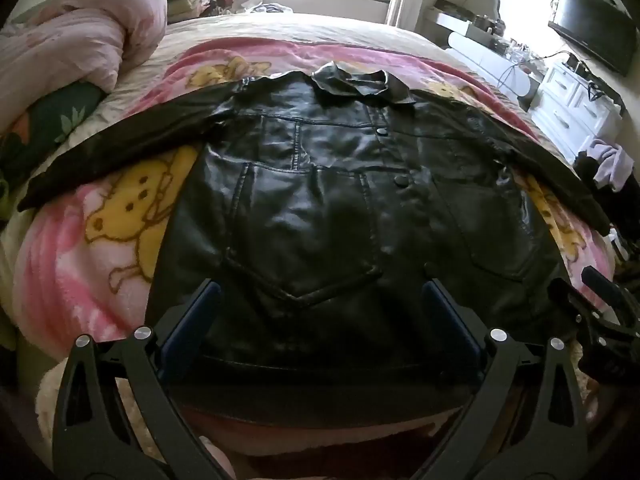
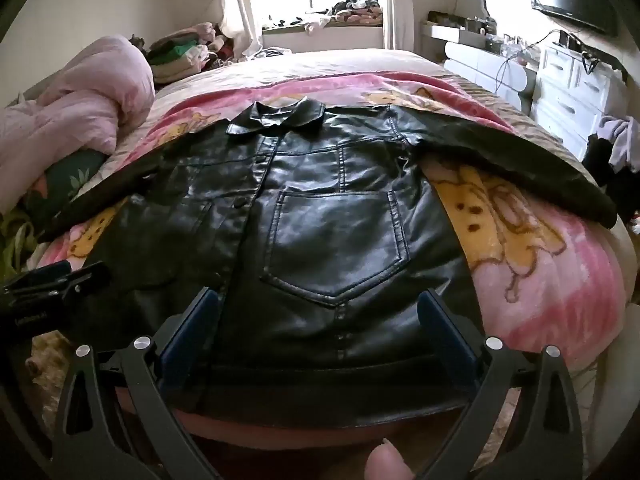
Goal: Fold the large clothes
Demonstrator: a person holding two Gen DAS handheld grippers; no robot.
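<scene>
Grippers (image 1: 320,300) open; jacket (image 1: 320,184) collar points away (sleeves sideways).

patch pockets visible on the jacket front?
2. One pocket sits on the jacket panel ahead of the right tool; the other on the panel ahead of the left tool. Others may be hidden.

no legible text anywhere; faint white print on left gripper (image 2: 52,292) body, 9 o'clock in right wrist view, too blurred to read.
</scene>
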